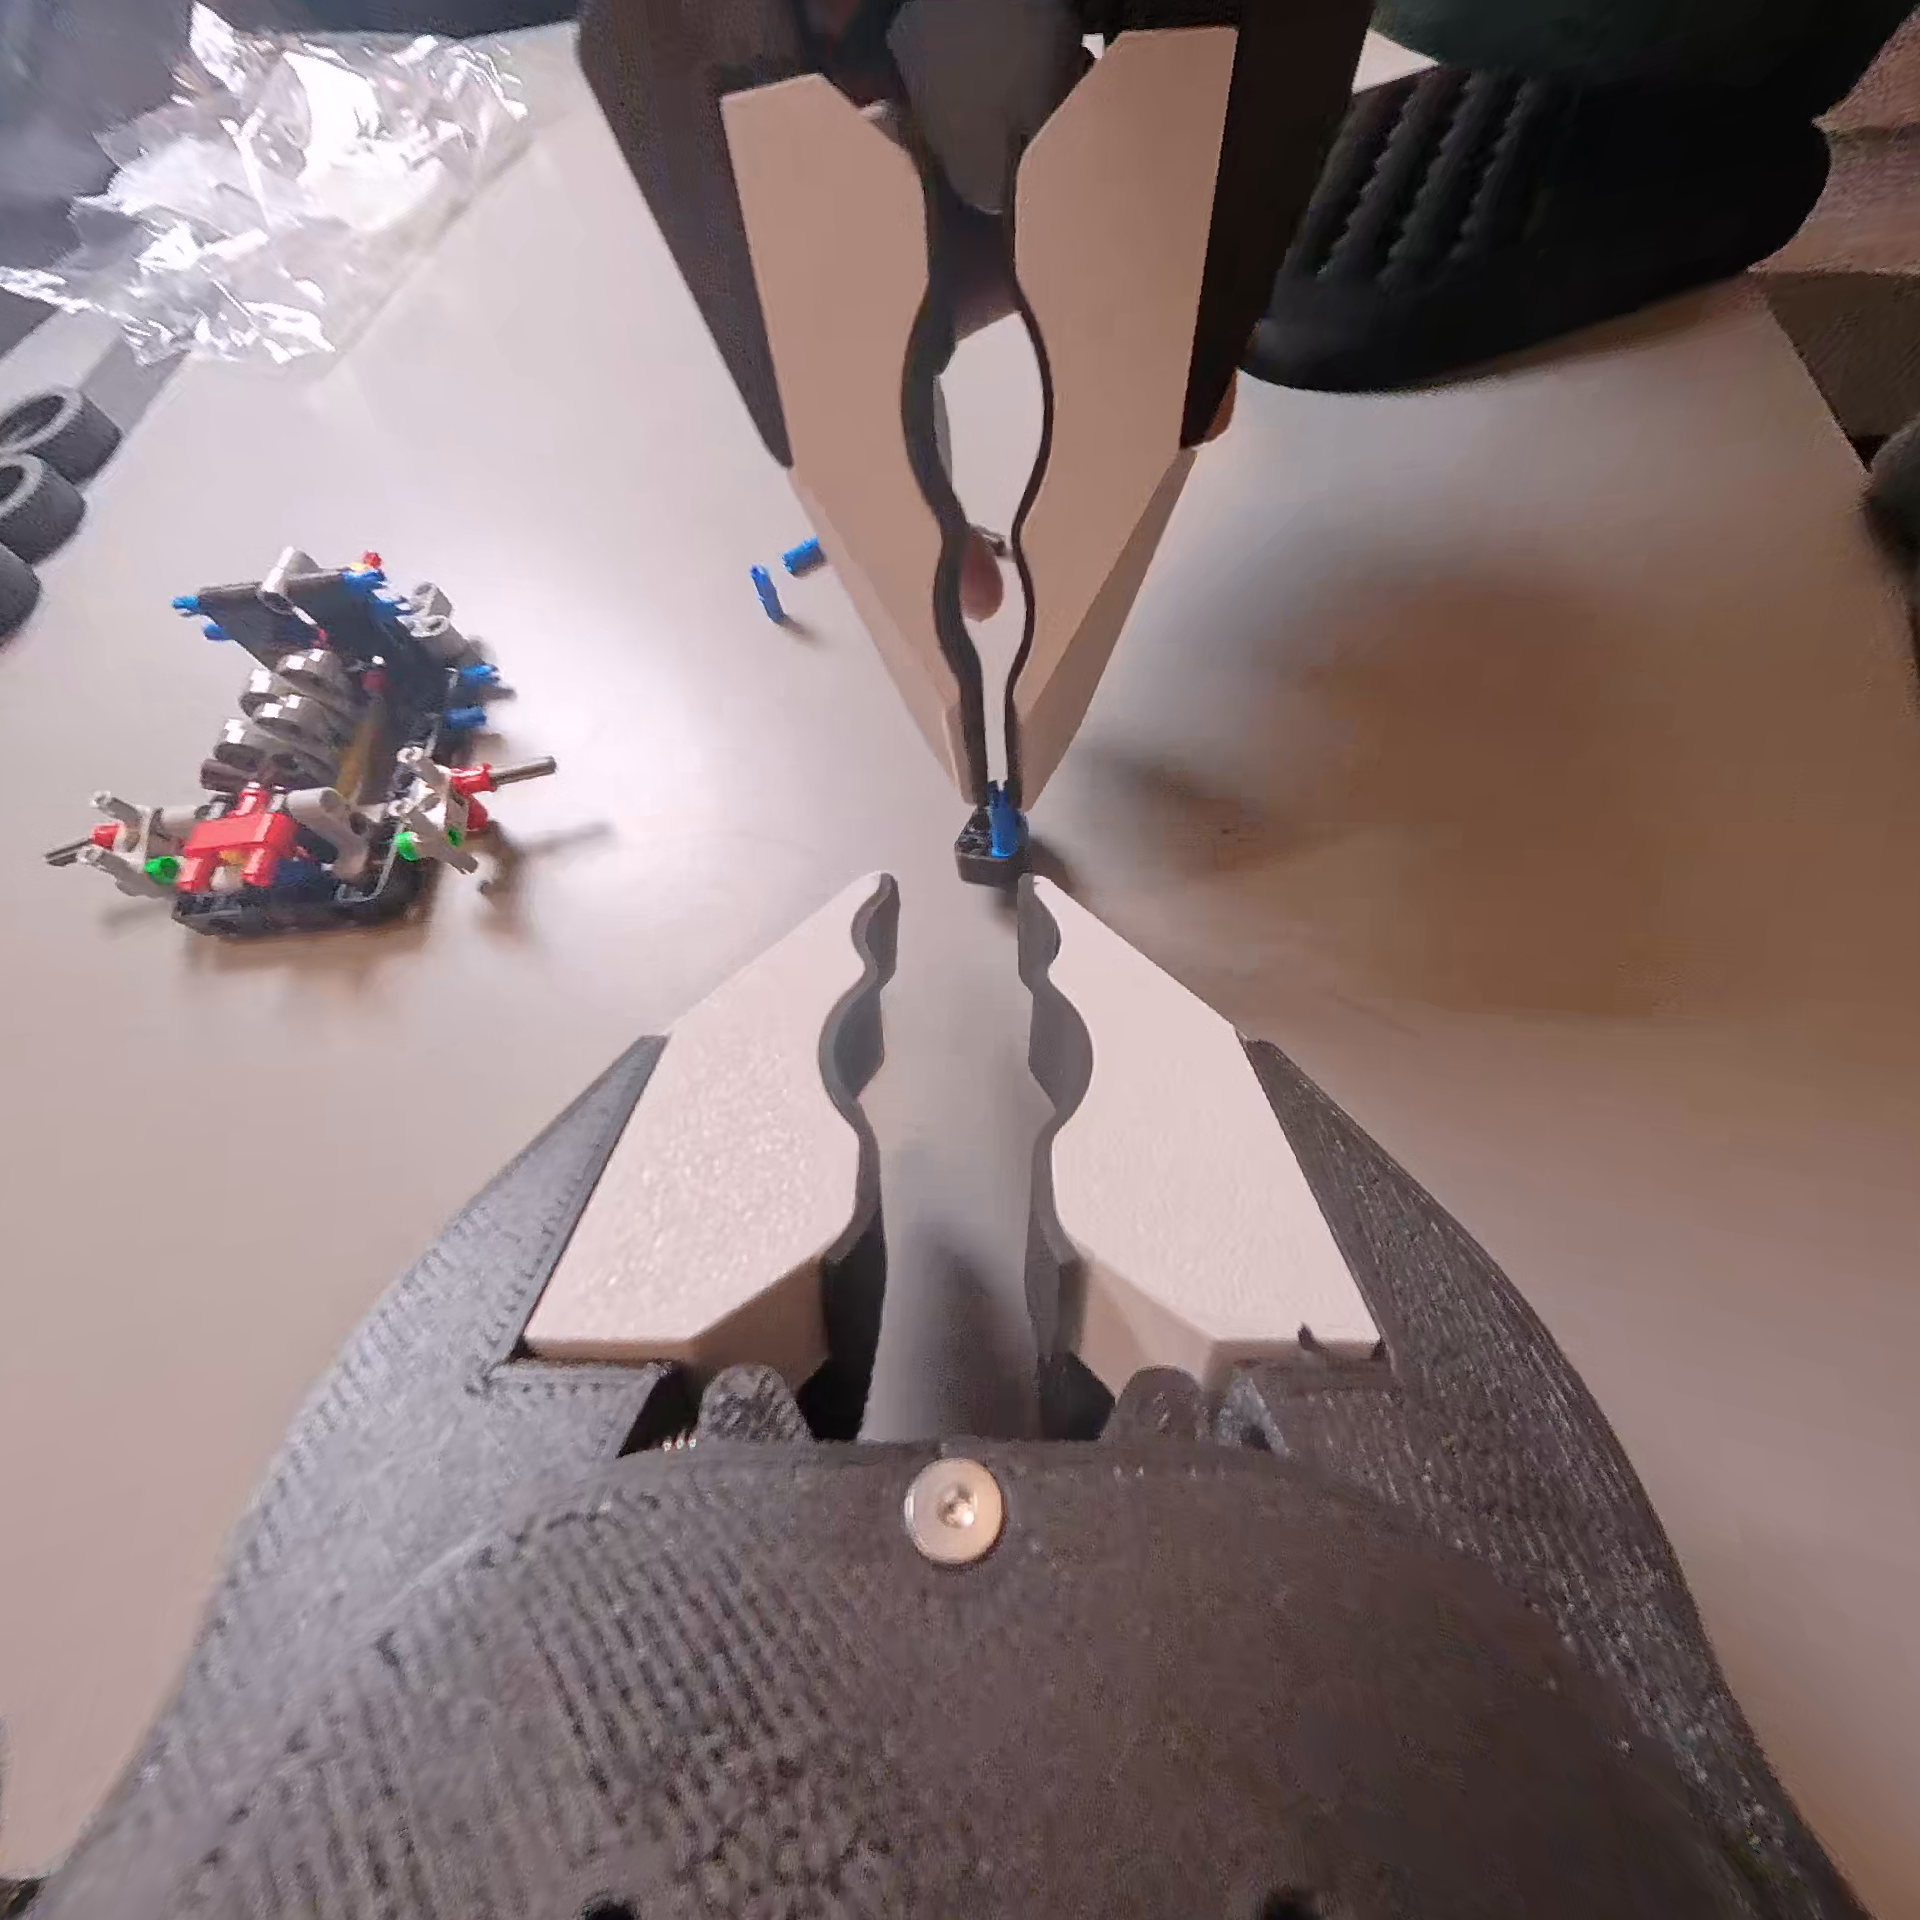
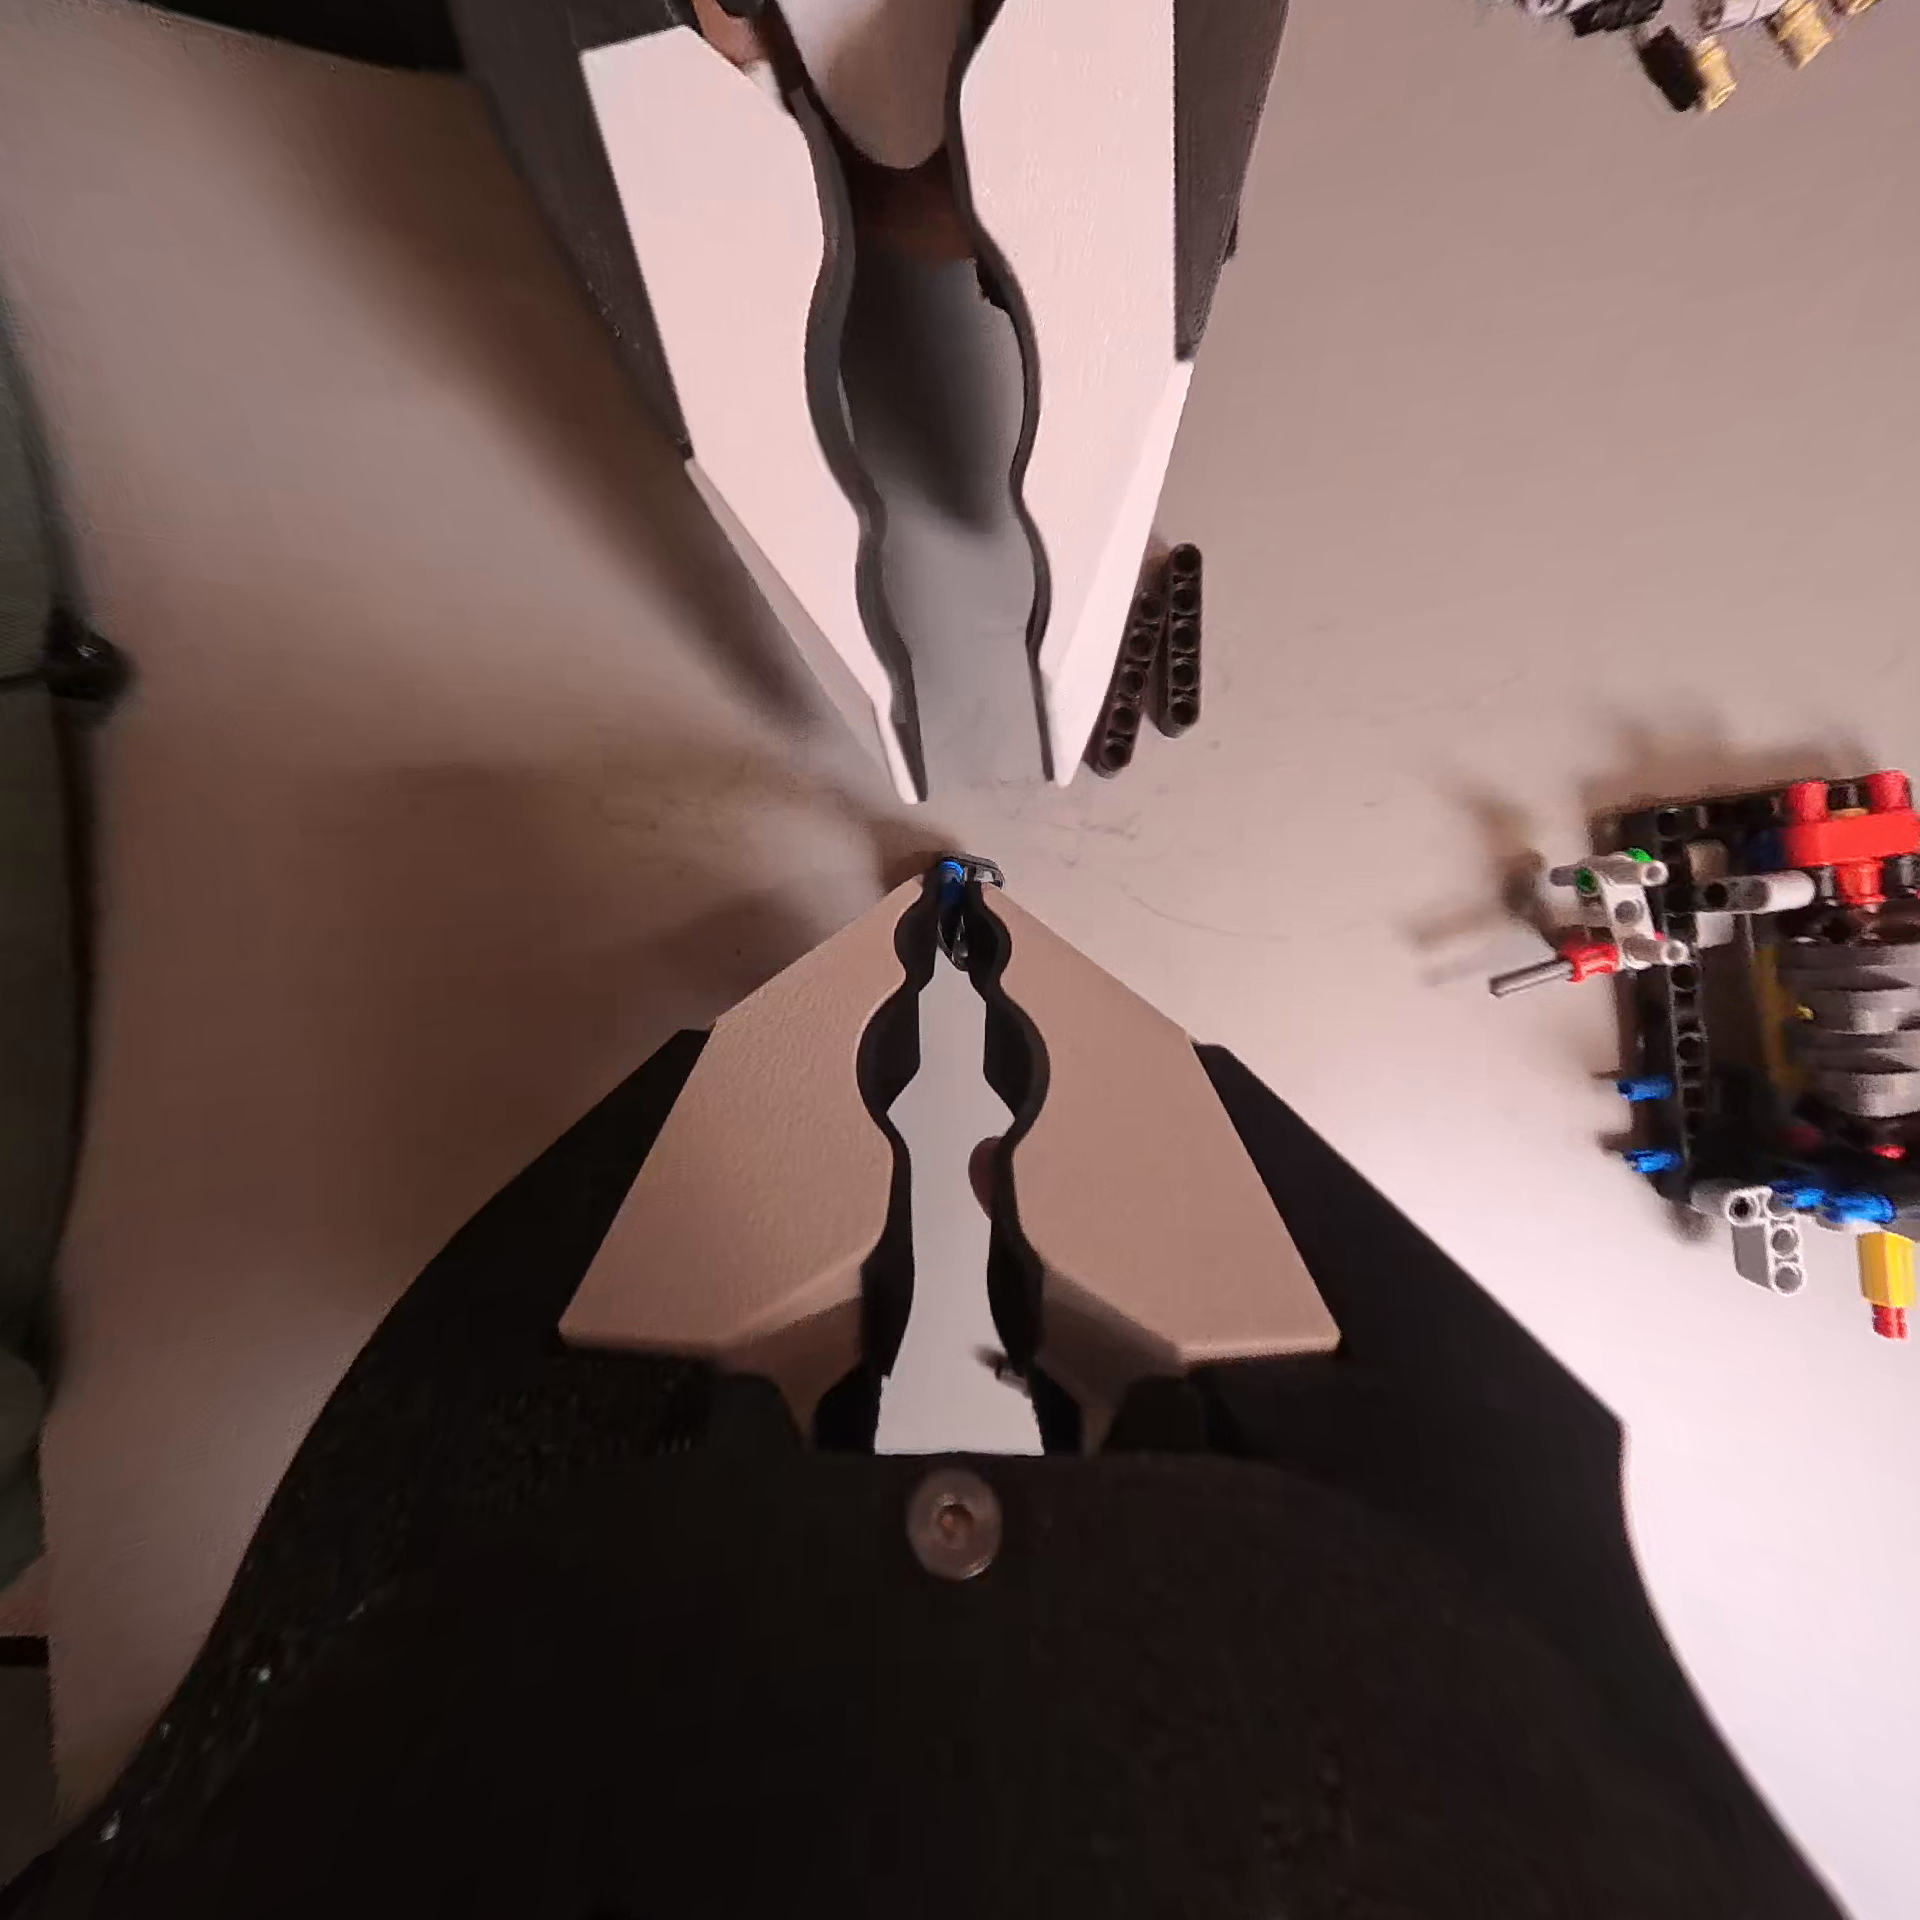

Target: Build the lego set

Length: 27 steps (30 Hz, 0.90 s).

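My right gripper (image 2: 958,896) is shut on a small blue pin (image 2: 948,871) that sits in a small black piece (image 2: 982,873), low over the beige table. In the left wrist view the right gripper (image 1: 995,802) comes down from the top, with the blue pin (image 1: 1000,829) standing in the black piece (image 1: 985,857). My left gripper (image 1: 958,888) is open and empty, its tips just short of that piece, facing the right gripper tip to tip. It also shows in the right wrist view (image 2: 982,784). The part-built lego chassis (image 1: 301,758) lies to the left (image 2: 1766,997).
Two loose blue pins (image 1: 779,577) lie behind the right gripper. Two black beams (image 2: 1153,655) lie beside the left gripper. A clear plastic bag (image 1: 270,187) and black tyres (image 1: 42,457) are at the far left. Small loose parts (image 2: 1714,52) and a yellow piece (image 2: 1886,1268) lie near the chassis. The tips of both grippers are at nearly the same place.
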Available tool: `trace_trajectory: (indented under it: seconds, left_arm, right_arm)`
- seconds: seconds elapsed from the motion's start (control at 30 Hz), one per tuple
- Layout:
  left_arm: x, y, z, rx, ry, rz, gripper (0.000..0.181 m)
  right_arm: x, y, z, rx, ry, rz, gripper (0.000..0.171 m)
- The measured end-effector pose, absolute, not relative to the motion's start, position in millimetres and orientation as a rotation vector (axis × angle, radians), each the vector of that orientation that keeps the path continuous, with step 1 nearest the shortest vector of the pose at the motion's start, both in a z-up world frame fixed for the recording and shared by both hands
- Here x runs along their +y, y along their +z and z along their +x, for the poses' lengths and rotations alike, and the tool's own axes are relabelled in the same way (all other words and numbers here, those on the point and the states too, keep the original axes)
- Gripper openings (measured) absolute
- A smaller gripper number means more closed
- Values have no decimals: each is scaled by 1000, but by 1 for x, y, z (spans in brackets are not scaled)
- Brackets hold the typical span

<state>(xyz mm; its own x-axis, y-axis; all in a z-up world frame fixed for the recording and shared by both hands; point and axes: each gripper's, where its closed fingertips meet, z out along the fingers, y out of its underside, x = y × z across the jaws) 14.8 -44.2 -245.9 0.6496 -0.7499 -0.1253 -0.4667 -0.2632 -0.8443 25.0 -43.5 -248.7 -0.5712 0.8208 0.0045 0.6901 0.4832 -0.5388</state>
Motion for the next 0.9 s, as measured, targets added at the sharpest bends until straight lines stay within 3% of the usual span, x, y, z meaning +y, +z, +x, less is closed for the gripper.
trace_trajectory:
  seconds: [0.07,0.2,0.53,0.73,0.9]
  left_arm:
    - [-47,-251,16,978,-377,-1939,19]
    - [-48,-259,16,996,-361,-1980,19]
    - [-50,-269,22,1052,-341,-2017,14]
    - [-50,-270,25,1074,-326,-2007,12]
    - [-49,-269,24,1077,-307,-1998,13]
  right_arm:
    - [-45,-249,22,-2450,743,-1287,3]
    - [-36,-244,31,-2409,793,-1288,22]
    - [-44,-269,28,-2350,774,-1277,21]
    - [-47,-270,32,-2361,758,-1268,7]
    - [-35,-250,55,-2337,854,-1291,24]
